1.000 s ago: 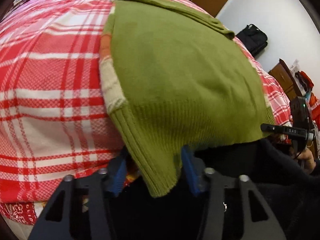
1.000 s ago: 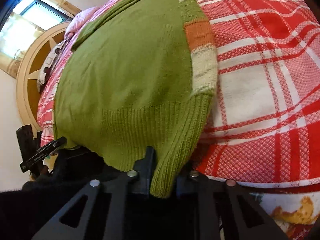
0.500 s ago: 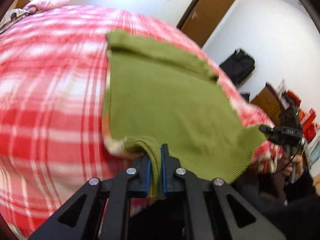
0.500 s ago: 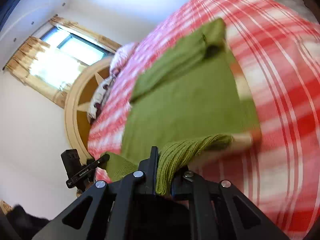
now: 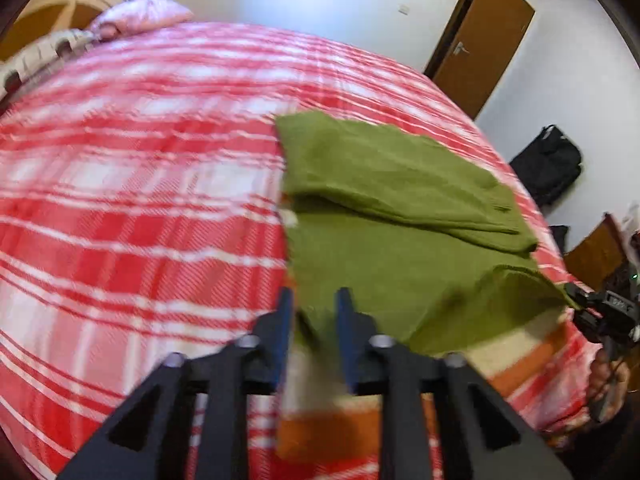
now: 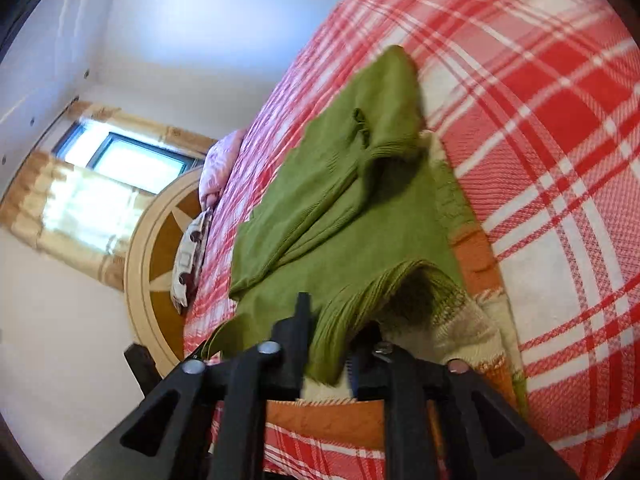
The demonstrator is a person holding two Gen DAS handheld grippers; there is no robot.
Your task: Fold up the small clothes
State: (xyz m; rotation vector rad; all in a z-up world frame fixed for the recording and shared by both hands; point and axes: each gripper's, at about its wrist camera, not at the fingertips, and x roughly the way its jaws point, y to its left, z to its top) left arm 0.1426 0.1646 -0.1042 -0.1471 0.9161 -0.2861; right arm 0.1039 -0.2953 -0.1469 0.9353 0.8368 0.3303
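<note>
A small green knit sweater with cream and orange stripes lies on the red plaid bed, its bottom hem lifted and carried over its upper part. My left gripper holds a jaw-width gap with the green hem corner between the fingers, which looks loose. My right gripper is shut on the ribbed hem of the sweater, lifted above the striped layer. The right gripper also shows at the right edge of the left wrist view.
A pink pillow and round wooden headboard are at the bed's head. A brown door, a black bag and wooden furniture stand by the white wall. A window is behind the headboard.
Both grippers lifted the bottom hem and carried it forward over the sweater, exposing the striped underside. The left jaws, shut half a second ago, have now parted.
</note>
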